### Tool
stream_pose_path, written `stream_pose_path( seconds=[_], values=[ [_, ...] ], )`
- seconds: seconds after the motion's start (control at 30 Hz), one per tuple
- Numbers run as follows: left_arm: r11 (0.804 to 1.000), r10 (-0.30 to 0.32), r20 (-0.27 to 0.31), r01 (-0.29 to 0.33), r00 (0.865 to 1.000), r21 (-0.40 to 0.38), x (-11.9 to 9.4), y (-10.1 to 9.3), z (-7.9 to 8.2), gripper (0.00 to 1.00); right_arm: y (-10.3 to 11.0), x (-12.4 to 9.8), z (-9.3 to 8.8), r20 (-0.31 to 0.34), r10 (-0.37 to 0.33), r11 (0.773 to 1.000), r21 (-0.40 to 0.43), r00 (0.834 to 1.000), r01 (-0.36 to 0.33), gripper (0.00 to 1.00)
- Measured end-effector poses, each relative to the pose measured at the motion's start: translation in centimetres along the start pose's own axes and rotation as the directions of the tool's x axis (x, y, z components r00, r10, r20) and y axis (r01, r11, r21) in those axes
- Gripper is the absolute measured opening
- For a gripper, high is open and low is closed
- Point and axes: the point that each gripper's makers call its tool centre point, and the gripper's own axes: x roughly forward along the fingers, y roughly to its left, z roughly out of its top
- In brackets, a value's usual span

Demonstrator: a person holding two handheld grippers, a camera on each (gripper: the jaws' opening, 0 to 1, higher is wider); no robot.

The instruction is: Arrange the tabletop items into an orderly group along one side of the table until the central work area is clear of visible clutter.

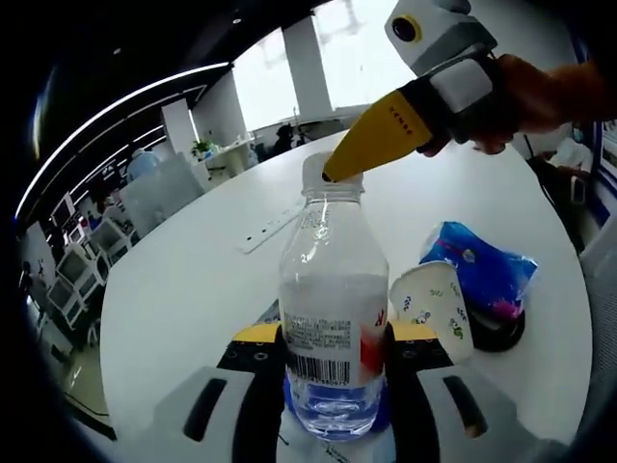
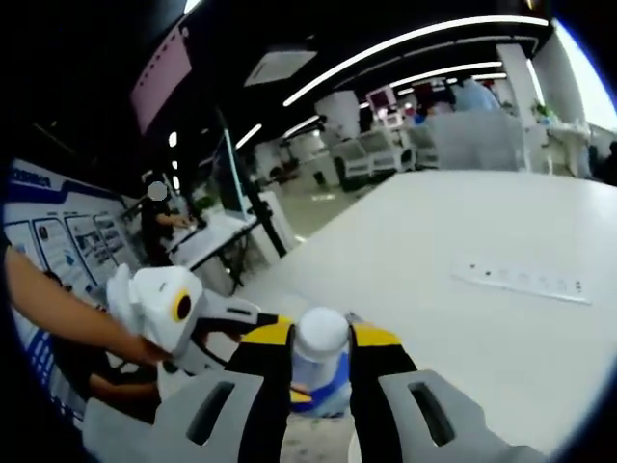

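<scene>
While a clear plastic water bottle (image 1: 333,328) stands upright on a white round table (image 1: 193,280), the left gripper (image 1: 335,349) clamps its ribbed, labelled body between two yellow-tipped jaws, closed to the bottle's width. The label carries a barcode and a red patch; the liquid inside looks colourless.

From above and to the right in the left gripper view, the right gripper (image 1: 339,172) reaches down, its tapered yellow jaw tips touching the bottle's white cap (image 1: 323,174). A person's hand (image 1: 525,101) grips that tool's grey-and-white housing.

In the right gripper view, the right gripper (image 2: 321,342) has its jaws nearly together, pressed against both sides of the smooth, round white cap (image 2: 320,333), with the bottle's blue-tinted base visible directly below. To the left of those jaws sits the left gripper's white housing, held by a bare forearm (image 2: 58,309).

Just right of the left gripper's jaws, a white paper cup (image 1: 434,307) with a green-and-blue print leans on its side. Beyond it lies a crinkled blue plastic packet (image 1: 482,265), resting partly on a dark round disc (image 1: 501,333). Farther ahead on the table lies a long white power strip (image 1: 275,225), flat and narrow; it appears too at the right of the right gripper view (image 2: 521,280).
</scene>
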Motion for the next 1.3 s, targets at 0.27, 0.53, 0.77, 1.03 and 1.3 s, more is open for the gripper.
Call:
stream_pose_path(
  seconds=[0.27, 0.53, 0.77, 1.03, 1.3],
  values=[
    [1.000, -0.004, -0.011, 0.004, 1.000, -0.010, -1.0, 0.2, -0.6, 0.39, 1.6, 0.2, 0.1, -0.009, 0.008, 0.999, -0.036, 1.000, -0.008, 0.18],
    [0.999, -0.014, 0.003, 0.014, 1.000, -0.046, -1.3, 0.1, -0.5, 0.39, 3.8, 0.6, 0.6, -0.013, 0.046, 0.996, -0.077, 0.999, -0.047, 0.18],
    [0.998, -0.029, 0.027, 0.030, 0.999, -0.050, -1.4, 0.0, -0.6, 0.39, 4.5, 0.8, 0.5, -0.018, 0.050, 0.993, -0.105, 0.999, -0.052, 0.18],
    [0.997, -0.043, 0.040, 0.046, 0.998, -0.064, -1.7, 0.1, -0.8, 0.39, 5.4, 1.4, 0.5, -0.021, 0.061, 0.991, -0.119, 0.998, -0.063, 0.19],
    [0.994, -0.049, 0.047, 0.054, 0.998, -0.099, -2.2, 0.4, -1.4, 0.39, 6.4, 2.3, 0.8, -0.015, 0.070, 0.988, -0.136, 0.997, -0.071, 0.21]
  ],
)
